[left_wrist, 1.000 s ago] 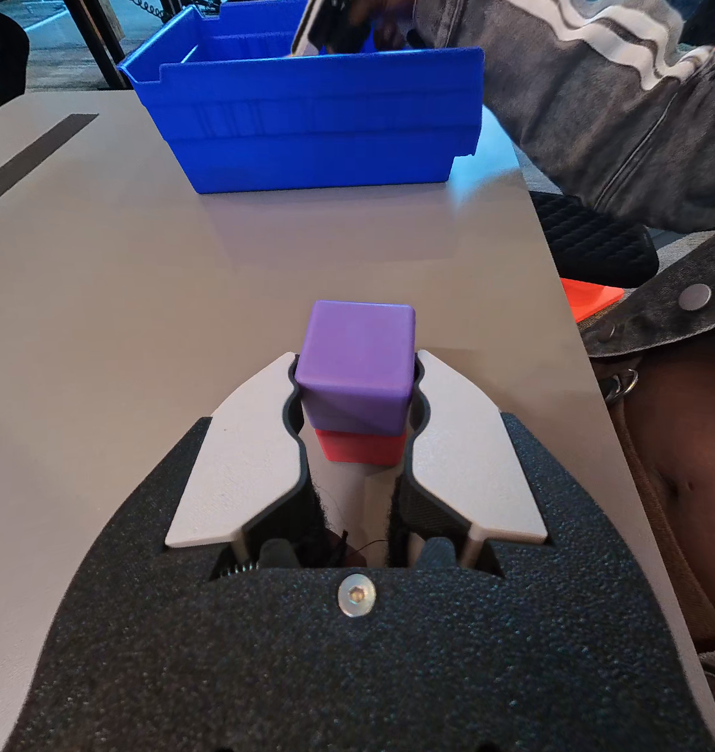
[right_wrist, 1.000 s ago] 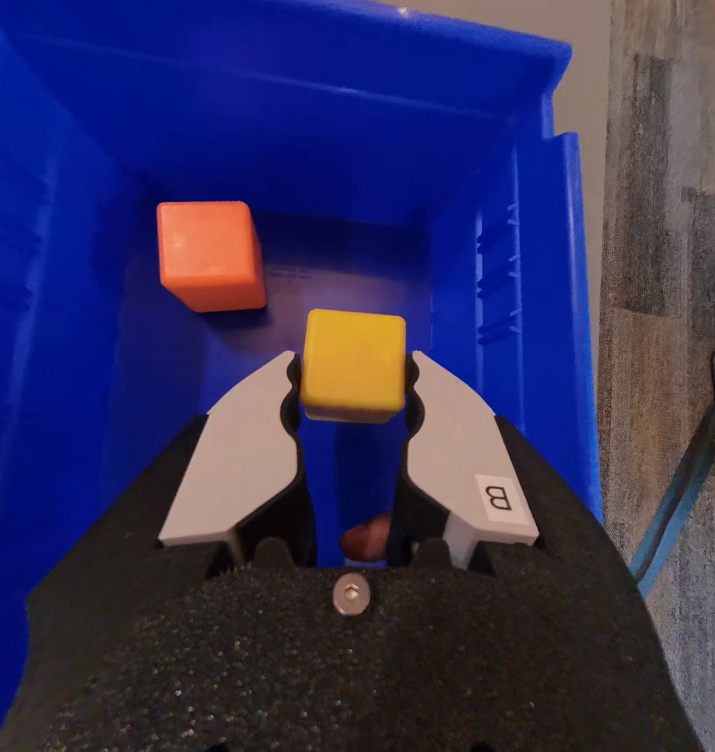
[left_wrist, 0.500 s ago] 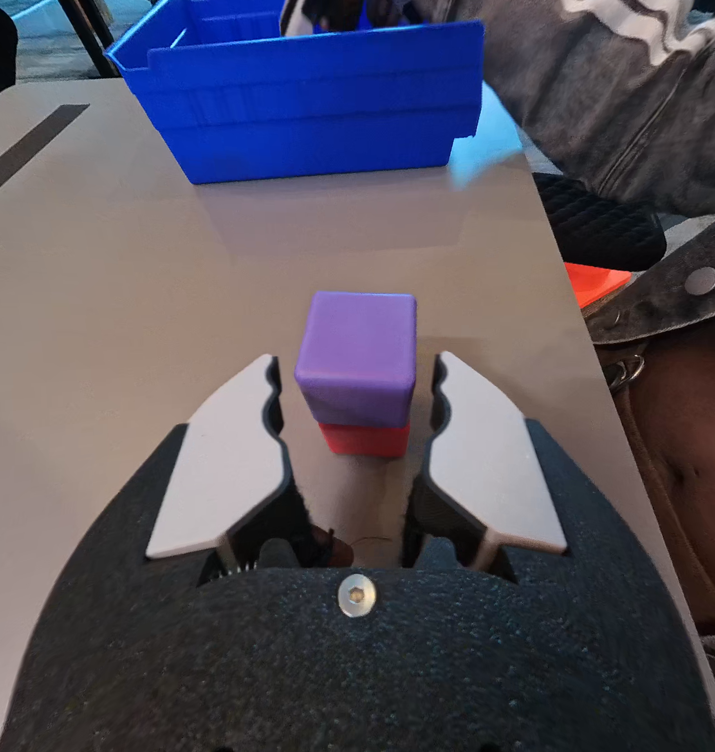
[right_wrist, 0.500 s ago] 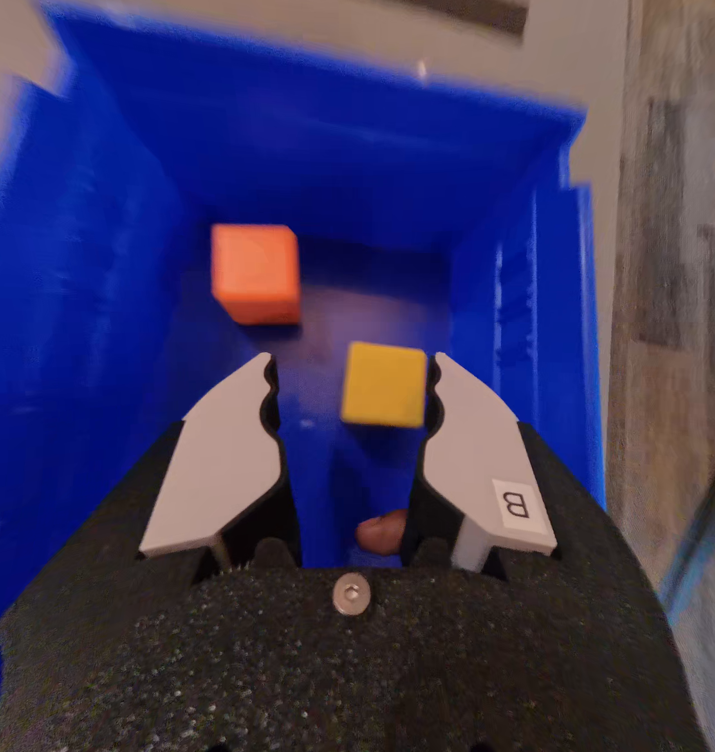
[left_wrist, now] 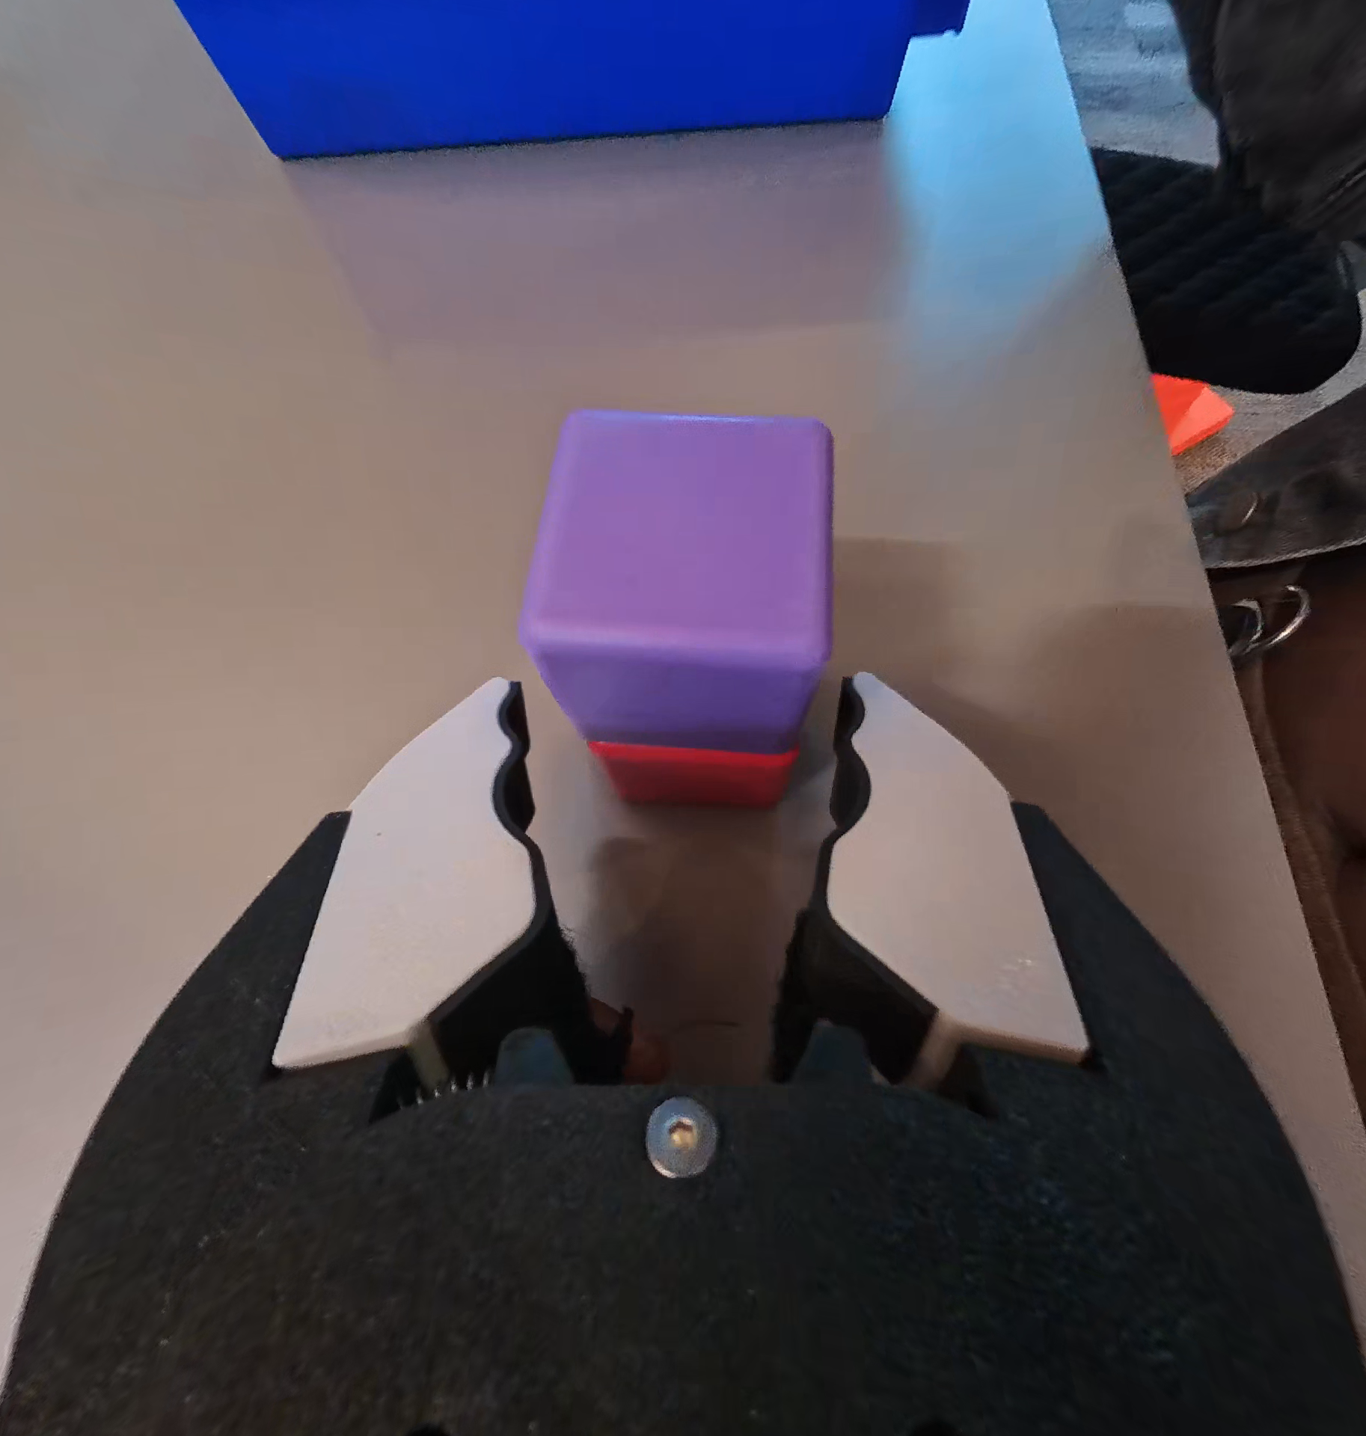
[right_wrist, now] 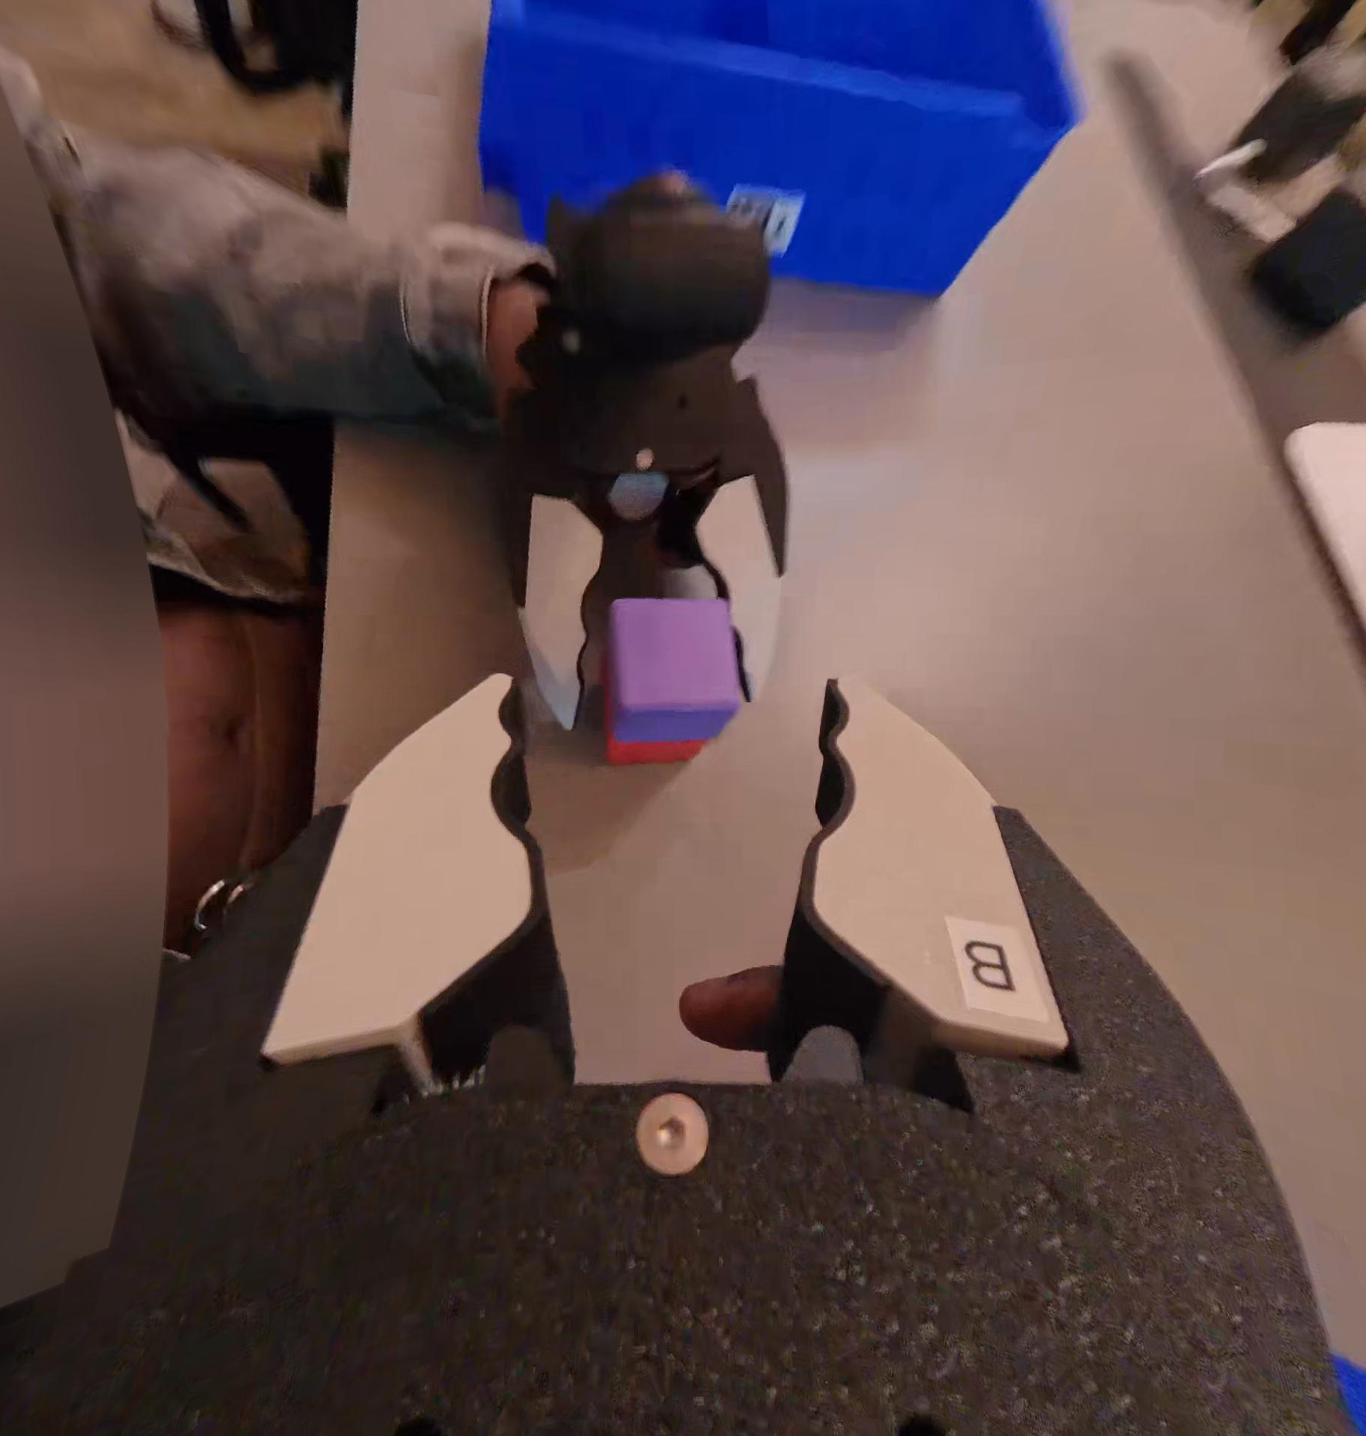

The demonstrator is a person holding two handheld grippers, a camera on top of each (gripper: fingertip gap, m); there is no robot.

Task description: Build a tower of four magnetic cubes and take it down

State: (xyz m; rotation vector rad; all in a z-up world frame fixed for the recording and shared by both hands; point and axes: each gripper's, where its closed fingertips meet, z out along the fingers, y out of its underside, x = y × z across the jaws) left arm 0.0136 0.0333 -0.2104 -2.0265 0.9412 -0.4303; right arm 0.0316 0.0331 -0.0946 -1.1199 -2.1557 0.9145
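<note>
Tower: two high; purple cube [left_wrist: 676, 559] seated squarely on red cube [left_wrist: 691, 773], red resting on the desk [left_wrist: 276, 466].
Stage: judged as the take-down half, or else an early build; cannot tell which from the stack alone.
Left: either two cubes to lift off, or two more to add and then four to remove.
Other cubes: none visible; interior of the blue bin [left_wrist: 571, 70] hidden in both views.
Left gripper [left_wrist: 676, 746]: jaws apart, straddling the stack at the seam between purple and red, a clear gap each side, nothing clamped.
Right gripper [right_wrist: 668, 746]: jaws wide apart and bare, poised on the stack's opposite side, well short of it.
Stack position: near the desk's right-hand edge as seen from the left wrist view, roughly midway between the bin and the desk's near end.
Edges: that right-hand desk edge closest; a person's sleeve [right_wrist: 276, 311] and a black padded seat [left_wrist: 1224, 256] beyond it.
Open room: broad bare desk toward the far long edge and between stack and bin; ample space for lifting straight up.
Tight spot: both grippers facing each other across the stack, so likely only room for one at a time.
</note>
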